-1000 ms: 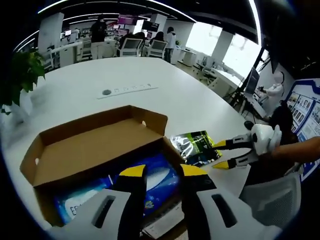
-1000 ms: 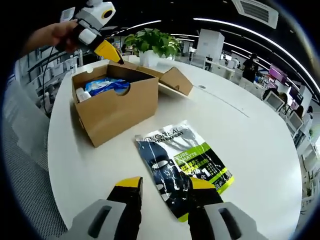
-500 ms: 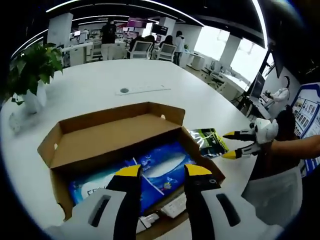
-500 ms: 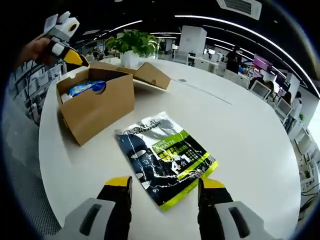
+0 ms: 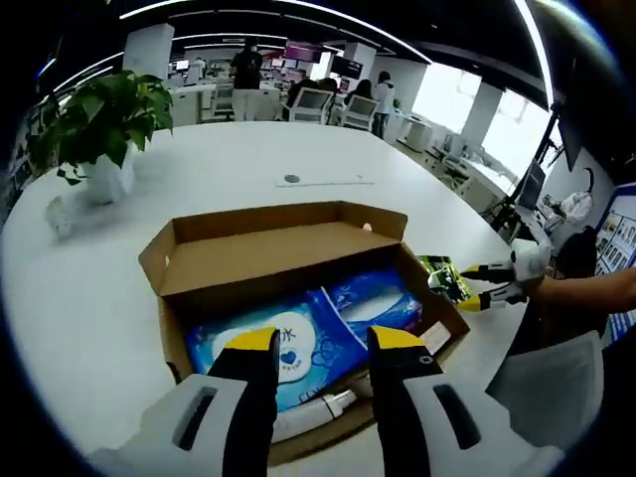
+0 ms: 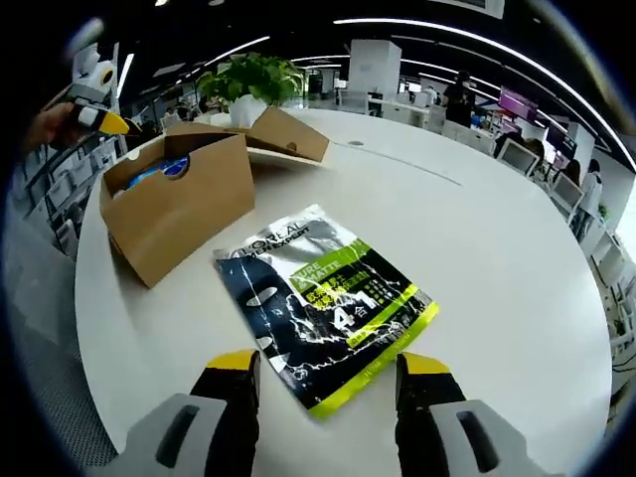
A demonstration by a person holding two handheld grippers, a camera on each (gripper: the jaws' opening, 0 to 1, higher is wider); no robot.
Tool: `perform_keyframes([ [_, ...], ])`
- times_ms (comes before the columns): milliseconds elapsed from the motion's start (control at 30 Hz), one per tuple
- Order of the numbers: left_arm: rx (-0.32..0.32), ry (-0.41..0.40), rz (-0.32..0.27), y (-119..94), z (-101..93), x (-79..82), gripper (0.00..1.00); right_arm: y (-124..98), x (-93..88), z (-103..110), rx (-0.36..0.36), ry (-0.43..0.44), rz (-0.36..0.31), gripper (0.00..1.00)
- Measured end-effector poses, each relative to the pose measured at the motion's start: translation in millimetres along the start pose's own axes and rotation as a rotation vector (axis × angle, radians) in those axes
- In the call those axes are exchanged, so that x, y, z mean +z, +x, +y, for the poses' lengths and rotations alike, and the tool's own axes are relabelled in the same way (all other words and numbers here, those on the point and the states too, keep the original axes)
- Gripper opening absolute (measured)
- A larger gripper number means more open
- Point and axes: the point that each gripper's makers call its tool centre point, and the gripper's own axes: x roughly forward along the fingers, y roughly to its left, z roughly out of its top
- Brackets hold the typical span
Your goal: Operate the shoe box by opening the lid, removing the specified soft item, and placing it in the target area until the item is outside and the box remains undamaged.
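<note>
The brown cardboard shoe box [image 5: 179, 338] stands open on the white table, its lid [image 5: 268, 250] folded back. Inside lie blue soft packs [image 5: 328, 323] and a white tube. My left gripper [image 5: 314, 343] hovers open just above the box's near edge, holding nothing. In the right gripper view the box [image 6: 184, 214] stands at the left, and a black and green pouch [image 6: 323, 303] lies flat on the table beside it. Just short of the pouch's near edge, my right gripper [image 6: 328, 366] is open and empty. The right gripper [image 5: 477, 288] also appears at the right of the left gripper view, the left gripper [image 6: 99, 119] at the upper left of the right one.
A potted plant [image 5: 104, 119] stands at the table's far left, behind the box [image 6: 253, 79]. A power strip [image 5: 318, 181] is set in the table's middle. A grey mesh chair [image 5: 542, 383] stands at the table's edge. Office desks and people fill the background.
Both cameras have shifted. The left gripper has come over the box so its inside shows more fully. The right gripper has opened wider and sits nearer the pouch.
</note>
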Motion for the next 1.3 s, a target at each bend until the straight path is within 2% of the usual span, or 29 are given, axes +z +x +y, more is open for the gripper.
perform_keyframes([
  [167,0.022,-0.016,-0.005,-11.3,10.5,-5.7,0.35,3.9,2.7,-1.4,0.019,0.009,0.000,0.54],
  [400,0.045,-0.027,-0.017,-25.9,23.2,-11.0,0.36,10.5,10.0,1.0,0.058,-0.043,0.004,0.55],
  [767,0.077,-0.045,-0.015,-42.1,38.1,-21.8,0.36,17.3,20.4,-7.9,0.095,-0.108,0.020,0.54],
  [1300,0.114,-0.053,-0.023,-64.6,57.5,-28.9,0.37,20.1,27.6,-18.2,0.090,-0.152,0.043,0.53],
])
